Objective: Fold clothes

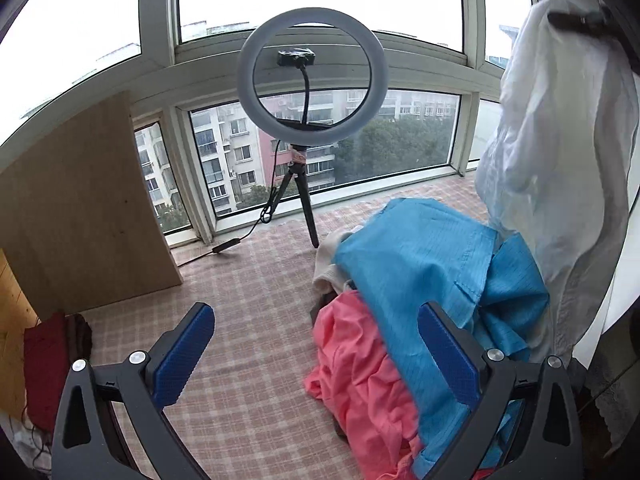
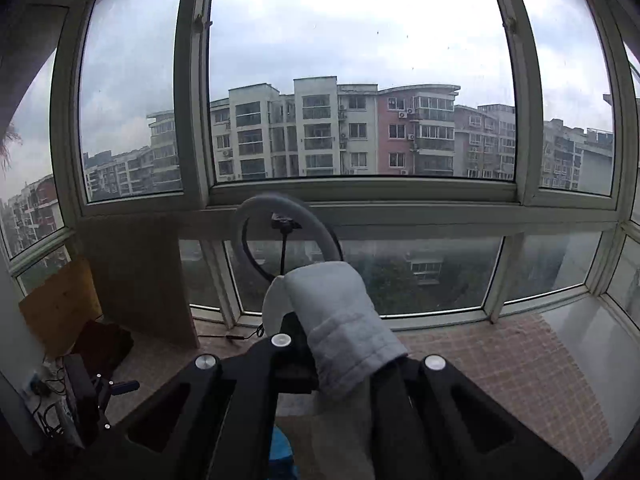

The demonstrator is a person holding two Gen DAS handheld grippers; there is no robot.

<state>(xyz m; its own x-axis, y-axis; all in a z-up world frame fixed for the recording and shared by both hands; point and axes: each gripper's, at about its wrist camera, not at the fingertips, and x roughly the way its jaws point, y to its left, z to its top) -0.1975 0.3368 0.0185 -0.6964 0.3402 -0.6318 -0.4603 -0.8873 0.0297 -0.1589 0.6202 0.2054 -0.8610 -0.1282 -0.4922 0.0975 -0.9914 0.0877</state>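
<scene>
In the left wrist view, my left gripper stands open, its blue pads wide apart and holding nothing. It hovers over the checked cloth, at the near left edge of a clothes pile. The pile holds a blue garment, a crumpled pink garment and a cream piece. A white garment hangs at the right, pinched at its top by my right gripper. In the right wrist view, the right gripper is shut on this white garment, whose folded fabric hides the fingertips.
A ring light on a tripod stands at the window, its cable trailing left. A wooden board leans at the left, with dark red cloth at its foot. The checked cloth covers the surface. Windows close off the far side.
</scene>
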